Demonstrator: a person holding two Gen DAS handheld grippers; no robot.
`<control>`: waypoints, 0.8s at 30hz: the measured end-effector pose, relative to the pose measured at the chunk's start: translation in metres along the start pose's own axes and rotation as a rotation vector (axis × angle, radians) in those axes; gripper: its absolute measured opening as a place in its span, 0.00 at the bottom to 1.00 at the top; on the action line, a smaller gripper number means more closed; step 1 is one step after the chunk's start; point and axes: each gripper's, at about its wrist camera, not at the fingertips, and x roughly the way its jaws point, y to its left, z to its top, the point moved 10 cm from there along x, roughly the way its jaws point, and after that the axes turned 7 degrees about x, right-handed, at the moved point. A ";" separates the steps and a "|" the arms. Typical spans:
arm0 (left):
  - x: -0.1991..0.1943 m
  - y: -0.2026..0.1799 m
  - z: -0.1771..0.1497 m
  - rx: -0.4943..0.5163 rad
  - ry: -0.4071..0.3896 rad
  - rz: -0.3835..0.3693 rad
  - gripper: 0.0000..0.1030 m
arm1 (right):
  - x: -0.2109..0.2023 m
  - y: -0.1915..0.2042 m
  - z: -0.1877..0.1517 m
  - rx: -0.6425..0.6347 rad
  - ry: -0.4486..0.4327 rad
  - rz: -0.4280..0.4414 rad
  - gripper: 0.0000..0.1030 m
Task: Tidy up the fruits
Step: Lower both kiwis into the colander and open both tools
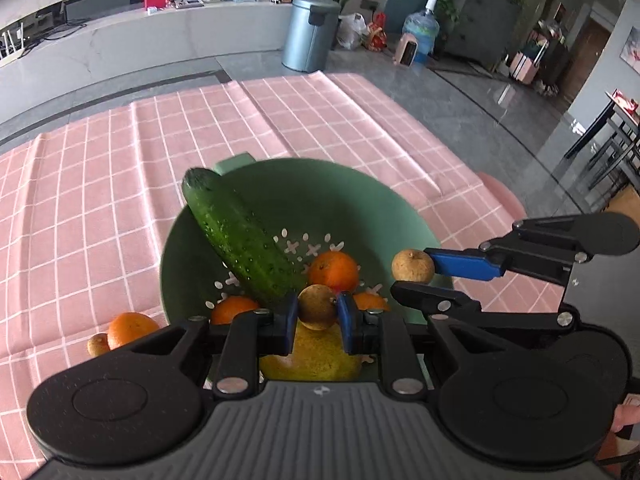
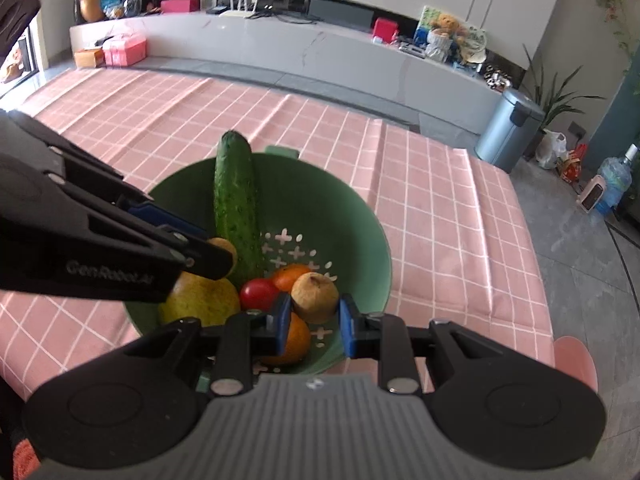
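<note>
Over the green colander (image 1: 416, 216) you hold two small brown fruits: left claw (image 1: 317, 312) clenched on one (image 1: 316, 307), right claw (image 2: 313, 322) on another (image 2: 315, 297). Cucumber (image 1: 236, 236), oranges and pear already lie inside; beside it, an orange (image 1: 130, 328) waits.

Showing pink tablecloth (image 1: 120, 184) with white grid pattern. Showing green colander (image 2: 360, 216), white cross-shaped and oval holes in base. Showing dark green cucumber (image 1: 236, 240), pale speckles. Showing oranges (image 1: 333, 270) bright orange; pear (image 2: 200, 298) yellow-green; tomato (image 2: 258, 293) red. Showing two tan-brown small round fruits (image 1: 317, 306) (image 2: 314, 297). Showing black grippers, blue pads (image 2: 349, 330). Showing grey-blue bin (image 1: 310, 32) beyond.
</note>
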 end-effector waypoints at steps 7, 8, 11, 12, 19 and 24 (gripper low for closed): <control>0.008 0.002 0.004 -0.007 0.012 -0.023 0.23 | 0.014 0.001 -0.006 -0.005 0.035 0.006 0.20; 0.009 0.003 0.005 -0.013 0.019 -0.025 0.23 | 0.015 0.000 -0.006 -0.008 0.037 0.003 0.20; 0.011 0.007 0.006 -0.019 0.054 -0.015 0.23 | 0.020 0.000 -0.008 0.013 0.064 0.017 0.20; 0.012 0.007 0.005 -0.015 0.070 -0.008 0.24 | 0.022 0.001 -0.009 0.023 0.077 0.025 0.20; -0.017 0.013 0.007 -0.016 -0.041 0.049 0.45 | 0.017 0.012 -0.006 0.012 0.072 0.017 0.31; -0.054 0.015 0.009 -0.027 -0.108 0.057 0.50 | 0.003 0.018 0.001 -0.007 0.043 -0.009 0.41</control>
